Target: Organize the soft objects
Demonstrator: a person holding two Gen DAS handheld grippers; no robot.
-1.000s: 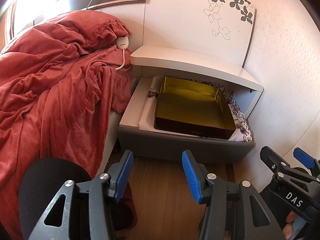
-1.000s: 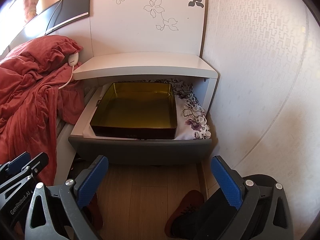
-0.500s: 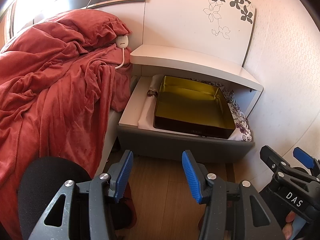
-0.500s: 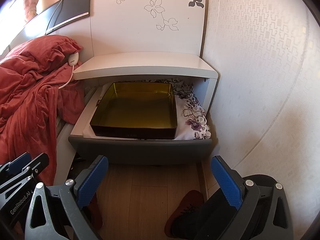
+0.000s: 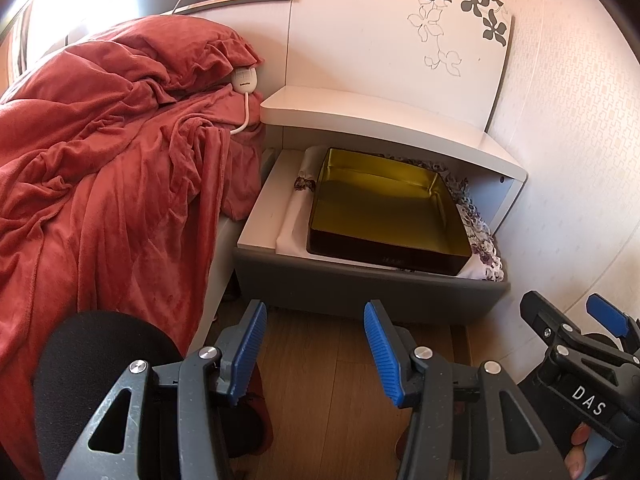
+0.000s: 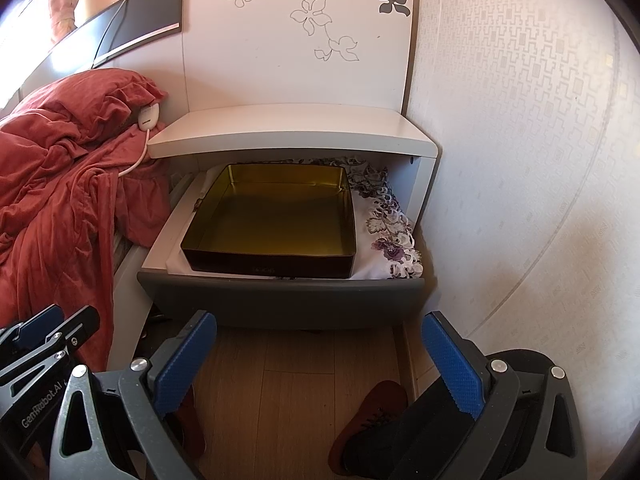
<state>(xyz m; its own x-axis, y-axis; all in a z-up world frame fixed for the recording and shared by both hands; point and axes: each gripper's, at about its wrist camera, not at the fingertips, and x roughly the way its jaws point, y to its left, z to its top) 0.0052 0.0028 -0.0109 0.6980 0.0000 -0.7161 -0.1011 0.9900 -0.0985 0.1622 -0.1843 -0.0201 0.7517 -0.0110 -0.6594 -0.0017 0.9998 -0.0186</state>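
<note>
An empty gold-lined tin box (image 5: 384, 216) (image 6: 276, 224) sits in the pulled-out grey drawer (image 5: 360, 284) (image 6: 280, 300) of a white nightstand, on a white cloth with purple flowers (image 5: 480, 240) (image 6: 388, 232). A rumpled red blanket (image 5: 104, 184) (image 6: 60, 184) covers the bed at the left. My left gripper (image 5: 316, 344) hangs open above the wooden floor in front of the drawer, nothing between its blue pads. My right gripper (image 6: 320, 360) also stands open, wider, with nothing in it; it shows at the lower right of the left wrist view (image 5: 576, 320).
A white corded controller (image 5: 245, 80) (image 6: 149, 116) lies on the blanket by a red pillow (image 5: 176, 52). The nightstand top (image 5: 380, 124) overhangs the drawer. A wallpapered wall (image 6: 540, 160) closes the right side. Dark shoes (image 6: 376, 432) rest on the floor.
</note>
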